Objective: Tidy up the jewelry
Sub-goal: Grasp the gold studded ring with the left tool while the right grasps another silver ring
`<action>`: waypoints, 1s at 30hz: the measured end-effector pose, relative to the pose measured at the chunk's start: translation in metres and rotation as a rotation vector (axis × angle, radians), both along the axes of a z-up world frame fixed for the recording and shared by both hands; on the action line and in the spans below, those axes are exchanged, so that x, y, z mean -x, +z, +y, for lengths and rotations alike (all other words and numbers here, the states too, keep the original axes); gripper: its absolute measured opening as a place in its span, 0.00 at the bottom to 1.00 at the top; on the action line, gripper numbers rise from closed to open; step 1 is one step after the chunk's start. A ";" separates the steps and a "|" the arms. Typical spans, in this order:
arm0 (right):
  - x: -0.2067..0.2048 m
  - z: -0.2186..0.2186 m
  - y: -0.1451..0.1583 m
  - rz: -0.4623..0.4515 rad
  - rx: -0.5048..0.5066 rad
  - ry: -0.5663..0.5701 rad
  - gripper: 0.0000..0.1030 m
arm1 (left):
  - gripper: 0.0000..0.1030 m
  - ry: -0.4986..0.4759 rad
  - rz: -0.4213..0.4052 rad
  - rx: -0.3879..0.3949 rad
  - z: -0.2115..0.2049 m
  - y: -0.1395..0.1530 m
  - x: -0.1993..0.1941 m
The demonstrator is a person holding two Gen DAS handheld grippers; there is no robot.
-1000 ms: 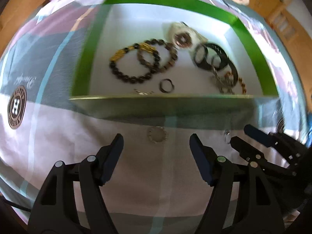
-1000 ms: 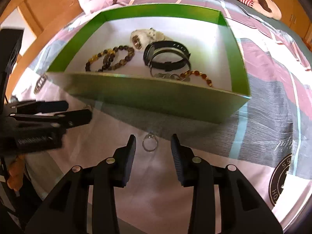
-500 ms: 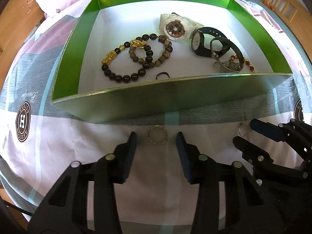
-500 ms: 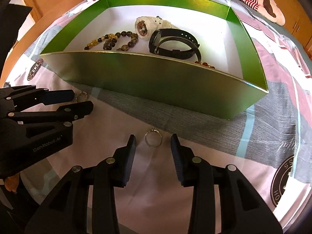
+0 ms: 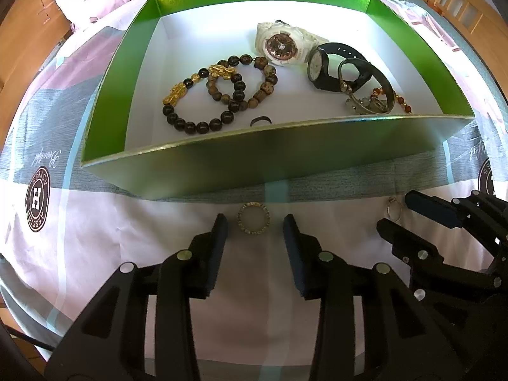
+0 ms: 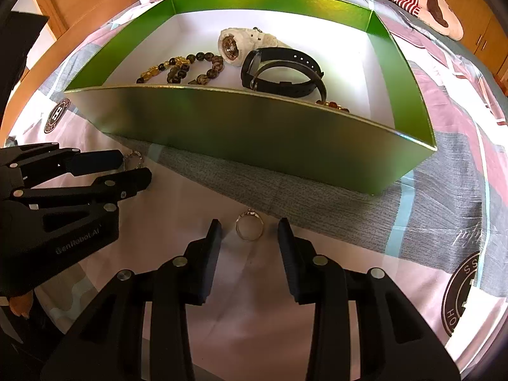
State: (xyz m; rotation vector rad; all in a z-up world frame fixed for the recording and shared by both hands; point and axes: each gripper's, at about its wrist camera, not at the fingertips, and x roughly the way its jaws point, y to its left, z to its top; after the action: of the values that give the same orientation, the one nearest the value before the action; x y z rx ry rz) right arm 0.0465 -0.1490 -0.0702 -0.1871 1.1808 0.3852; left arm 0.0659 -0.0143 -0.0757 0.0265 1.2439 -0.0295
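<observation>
The green box serves as the landmark; it sits on a bed covered with a pink, grey and white patterned sheet.

Inside the box, toward its left half, two beaded bracelets lie overlapping on the white floor, with a small dark ring just beside them near the front wall. Toward the back middle of the box rests a white watch. To its right a black watch lies touching a dark bangle, with amber beads at the box's right front corner.

In front of the box, on the sheet, the left tool points steeply down with its jaws narrowed on either side of a studded ring; the pads flank it but do not touch it.

Further right, also in front of the box, the right tool stands likewise, its jaws narrow and straddling a thin silver ring with a small setting, without touching it. That ring lies close to the shadow along the box's front wall. In the left wrist view the right tool appears at the right edge with the silver ring between its fingertips.
</observation>
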 end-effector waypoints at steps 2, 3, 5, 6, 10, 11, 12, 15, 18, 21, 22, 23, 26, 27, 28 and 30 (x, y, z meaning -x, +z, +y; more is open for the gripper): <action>0.000 0.001 -0.001 0.000 0.003 -0.001 0.36 | 0.41 -0.001 0.001 0.001 0.000 0.000 0.000; 0.000 0.002 -0.002 -0.001 0.005 0.000 0.36 | 0.43 -0.002 0.001 0.004 -0.001 0.000 0.000; 0.000 0.003 -0.002 -0.003 0.011 0.002 0.36 | 0.45 -0.007 0.001 0.000 -0.003 0.000 0.001; 0.000 0.004 -0.003 -0.004 0.012 0.002 0.36 | 0.45 -0.010 0.001 -0.003 -0.004 -0.001 0.001; 0.002 0.007 -0.004 -0.016 0.020 0.005 0.36 | 0.38 -0.018 -0.003 -0.008 -0.009 0.000 0.003; 0.002 0.008 -0.004 -0.019 0.021 0.005 0.36 | 0.35 -0.019 -0.004 -0.008 -0.010 0.000 0.004; 0.002 0.009 -0.003 -0.018 0.018 0.006 0.33 | 0.30 -0.019 -0.005 -0.008 -0.010 0.000 0.004; 0.004 0.012 -0.003 -0.020 0.013 0.015 0.23 | 0.20 -0.022 -0.001 0.001 -0.015 0.000 0.005; 0.004 0.015 -0.003 -0.021 0.010 0.017 0.19 | 0.20 -0.022 -0.002 0.001 -0.016 0.000 0.006; 0.004 0.015 -0.002 -0.020 0.005 0.014 0.19 | 0.20 -0.022 -0.001 0.002 -0.015 0.001 0.007; 0.004 0.015 -0.001 -0.019 0.002 0.014 0.18 | 0.20 -0.021 -0.001 0.002 -0.015 0.001 0.006; 0.004 0.015 -0.001 -0.019 -0.001 0.015 0.18 | 0.20 -0.020 -0.001 0.004 -0.014 0.002 0.007; 0.003 0.015 0.003 -0.022 -0.013 0.018 0.18 | 0.20 -0.020 0.001 0.011 -0.013 0.004 0.009; 0.003 0.015 0.006 -0.028 -0.018 0.018 0.18 | 0.20 -0.019 0.001 0.015 -0.013 0.005 0.009; 0.004 0.013 0.008 -0.033 -0.022 0.018 0.18 | 0.20 -0.019 -0.001 0.018 -0.013 0.006 0.010; 0.004 0.012 0.012 -0.044 -0.031 0.015 0.18 | 0.20 -0.018 -0.010 0.021 -0.013 0.011 0.011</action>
State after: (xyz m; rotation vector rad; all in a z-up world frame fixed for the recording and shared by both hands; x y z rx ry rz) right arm 0.0428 -0.1366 -0.0577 -0.1768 1.1303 0.4102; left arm 0.0553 -0.0268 -0.0650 0.0190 1.2333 -0.0580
